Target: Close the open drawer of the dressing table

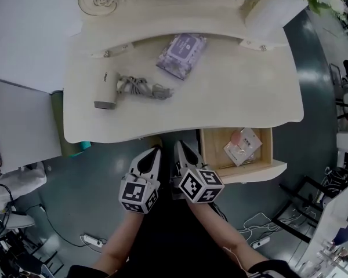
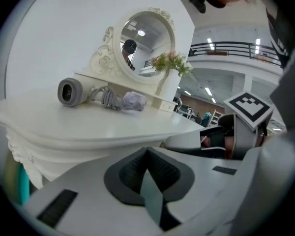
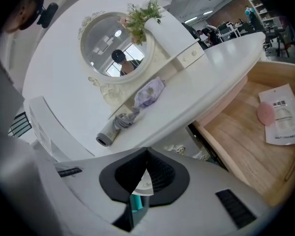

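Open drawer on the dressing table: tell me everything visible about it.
The drawer is pulled out, level, from under the tabletop on the person's right. Its floor and side walls look like bare light wood, and its front panel is cream like the table. No handle shows. A white packet with a pink round patch lies flat on its floor. The right gripper hangs just left of the drawer, apart from it.

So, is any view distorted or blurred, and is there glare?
Head view: sharp, even light, tabletop edges bowed. Left gripper view: heavy fisheye, dark corners, near fingers slightly soft. Right gripper view: same fisheye, drawer curved, mirror reflecting bright panels.
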